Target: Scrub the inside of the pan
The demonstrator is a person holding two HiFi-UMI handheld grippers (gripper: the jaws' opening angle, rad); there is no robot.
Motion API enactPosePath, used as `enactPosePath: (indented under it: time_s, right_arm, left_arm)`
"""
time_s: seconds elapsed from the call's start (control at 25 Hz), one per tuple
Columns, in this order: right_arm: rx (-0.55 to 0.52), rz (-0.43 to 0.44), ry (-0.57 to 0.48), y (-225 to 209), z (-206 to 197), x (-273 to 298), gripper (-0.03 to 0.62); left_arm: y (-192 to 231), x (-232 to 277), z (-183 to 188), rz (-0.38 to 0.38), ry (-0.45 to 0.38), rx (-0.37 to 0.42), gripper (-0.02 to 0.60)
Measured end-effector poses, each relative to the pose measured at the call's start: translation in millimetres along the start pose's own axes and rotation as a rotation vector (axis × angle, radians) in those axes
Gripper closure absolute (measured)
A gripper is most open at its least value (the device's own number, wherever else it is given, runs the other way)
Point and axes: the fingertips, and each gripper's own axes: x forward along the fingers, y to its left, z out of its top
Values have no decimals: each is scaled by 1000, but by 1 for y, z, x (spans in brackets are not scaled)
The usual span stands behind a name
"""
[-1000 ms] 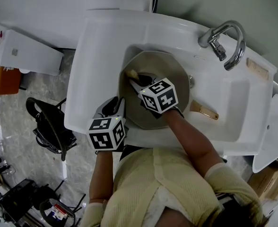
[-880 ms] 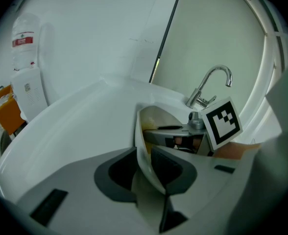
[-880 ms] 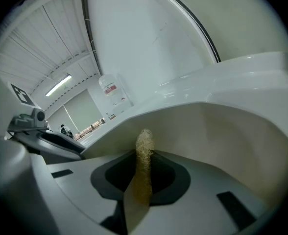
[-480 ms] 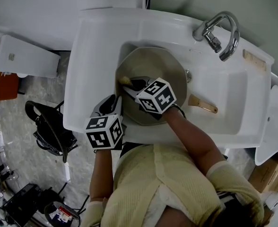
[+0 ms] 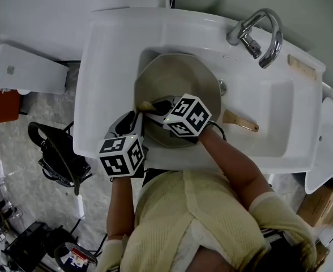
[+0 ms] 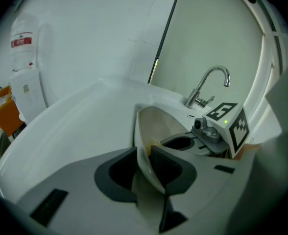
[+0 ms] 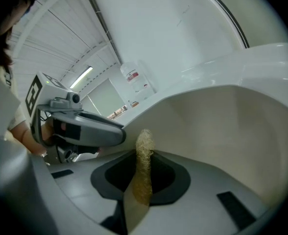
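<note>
A round beige pan (image 5: pixel 183 78) lies in the white sink (image 5: pixel 280 112), its wooden handle (image 5: pixel 241 122) pointing right. My left gripper (image 5: pixel 137 121) is shut on the pan's near-left rim; in the left gripper view the rim (image 6: pixel 143 151) runs between the two dark jaws. My right gripper (image 5: pixel 156 106) reaches into the pan, shut on a tan fibrous scrubber (image 5: pixel 146 105). In the right gripper view the scrubber (image 7: pixel 144 160) stands up between the jaws, against the pan's inner wall (image 7: pixel 222 131) near the left rim.
A chrome faucet (image 5: pixel 257 33) curves over the sink's far right corner. A drain fitting (image 5: pixel 222 87) shows beside the pan. Left of the sink, on the floor, are a black bag (image 5: pixel 59 152) and a white box (image 5: pixel 25 69).
The right gripper has drawn the scrubber across the pan's inside toward the near-left rim. The left gripper has kept its hold on the rim.
</note>
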Motion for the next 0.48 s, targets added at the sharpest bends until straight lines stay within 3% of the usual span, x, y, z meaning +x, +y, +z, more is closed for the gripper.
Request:
enactPosePath:
  time_s: [0.48]
  right_arm:
    - [-44,165,69,28,-22,-11,516]
  left_arm:
    - [0,1,2,-1,-2,6,445]
